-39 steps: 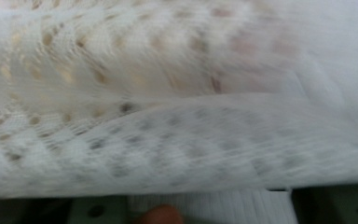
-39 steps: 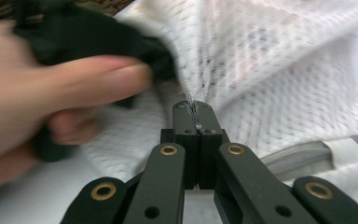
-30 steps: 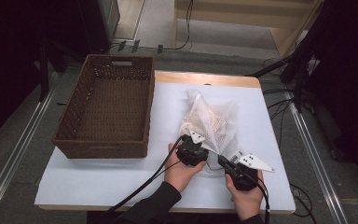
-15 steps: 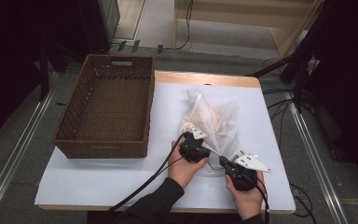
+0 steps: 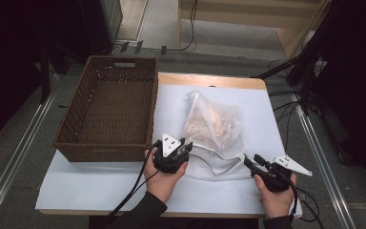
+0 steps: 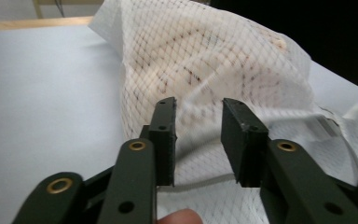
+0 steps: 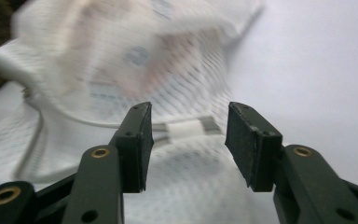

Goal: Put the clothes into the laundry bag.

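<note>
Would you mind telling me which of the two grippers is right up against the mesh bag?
The left gripper: its jaws straddle the near edge of the white mesh bag. The right gripper is open, off the bag's corner.

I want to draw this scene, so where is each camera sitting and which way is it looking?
High view: sits above the person's side, looking forward and down on the white table, the brown woven wicker basket and the white mesh laundry bag; both hands and forearms show.
Left gripper view: rides the left gripper, looking along its black fingers at the bag; a fingertip shows.
Right gripper view: rides the right gripper, facing the bag's flat end; just its fingers show.
Shared: both gripper views see the bag from opposite sides.
</note>
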A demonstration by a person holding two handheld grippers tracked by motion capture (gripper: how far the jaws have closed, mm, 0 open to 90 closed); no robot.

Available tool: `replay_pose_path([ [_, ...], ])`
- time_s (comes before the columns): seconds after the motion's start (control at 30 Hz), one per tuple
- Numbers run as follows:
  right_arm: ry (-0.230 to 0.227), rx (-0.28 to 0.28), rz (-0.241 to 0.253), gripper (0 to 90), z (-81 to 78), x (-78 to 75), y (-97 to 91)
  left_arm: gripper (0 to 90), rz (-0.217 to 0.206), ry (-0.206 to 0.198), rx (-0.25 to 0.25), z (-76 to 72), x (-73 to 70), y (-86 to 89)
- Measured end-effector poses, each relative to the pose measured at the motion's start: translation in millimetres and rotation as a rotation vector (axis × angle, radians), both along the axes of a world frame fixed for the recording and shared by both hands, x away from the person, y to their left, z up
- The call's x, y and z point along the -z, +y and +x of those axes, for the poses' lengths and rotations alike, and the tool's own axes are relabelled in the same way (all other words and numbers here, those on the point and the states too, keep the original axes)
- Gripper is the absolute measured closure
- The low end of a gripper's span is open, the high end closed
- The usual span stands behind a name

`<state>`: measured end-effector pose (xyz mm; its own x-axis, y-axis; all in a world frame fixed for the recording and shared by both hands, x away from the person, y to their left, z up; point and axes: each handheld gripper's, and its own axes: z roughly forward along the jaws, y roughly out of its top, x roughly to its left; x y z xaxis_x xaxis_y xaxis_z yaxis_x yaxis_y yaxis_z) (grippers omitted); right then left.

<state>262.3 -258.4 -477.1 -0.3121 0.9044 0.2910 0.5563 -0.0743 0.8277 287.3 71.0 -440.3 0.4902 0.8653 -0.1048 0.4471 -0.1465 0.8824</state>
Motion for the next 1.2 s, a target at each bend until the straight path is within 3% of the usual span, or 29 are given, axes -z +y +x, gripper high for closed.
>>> replay_pose_path([
  [0.07,0.05,-0.02,0.009,46.7,7.0,5.7,-0.8,56.7,0.037,0.044,0.009,5.6,7.0,-3.6],
  [0.13,0.074,-0.034,-0.018,45.7,10.5,6.5,2.8,54.9,0.08,0.096,0.005,12.9,17.8,-4.8],
  [0.23,0.098,-0.056,-0.07,48.7,14.2,7.0,10.8,60.4,0.14,0.183,0.037,19.9,32.0,-6.4],
  [0.27,0.111,-0.062,-0.1,53.9,15.5,8.4,13.7,62.8,0.167,0.192,0.043,19.4,35.4,-8.0],
  [0.33,0.135,-0.069,-0.149,67.1,16.4,10.3,18.6,68.1,0.224,0.152,0.053,14.9,36.0,-11.0],
  [0.37,0.129,-0.049,-0.197,75.7,15.7,9.5,20.6,72.1,0.246,0.144,0.057,13.8,36.0,-11.7],
  [0.4,0.132,-0.037,-0.211,81.8,15.5,9.2,21.0,75.0,0.269,0.137,0.058,12.6,36.2,-11.9],
  [0.47,0.142,-0.017,-0.204,90.0,16.0,9.4,17.7,79.4,0.273,0.136,0.074,11.9,36.3,-10.6],
  [0.53,0.16,-0.013,-0.18,90.0,15.5,9.4,11.5,81.9,0.272,0.141,0.079,11.7,35.9,-7.9],
  [0.6,0.16,0.011,-0.195,90.0,13.4,8.9,6.7,84.7,0.265,0.142,0.078,10.1,36.0,-4.3],
  [0.7,0.155,0.017,-0.179,90.0,10.9,9.7,0.2,85.2,0.22,0.146,0.082,6.2,35.7,3.7],
  [0.83,0.119,0.008,-0.182,90.0,6.3,10.1,1.5,78.0,0.173,0.128,0.082,-3.6,34.0,18.8],
  [0.9,0.066,-0.02,-0.161,82.7,1.9,8.8,1.0,75.1,0.138,0.113,0.082,-10.0,32.8,28.7],
  [1.03,0.007,-0.062,-0.091,63.8,-4.4,6.5,-3.5,63.5,0.086,0.098,0.125,-21.1,30.8,44.6],
  [1.2,-0.03,-0.1,-0.084,45.4,-9.5,4.9,-3.9,43.9,0.033,0.065,0.148,-34.4,27.5,63.0],
])
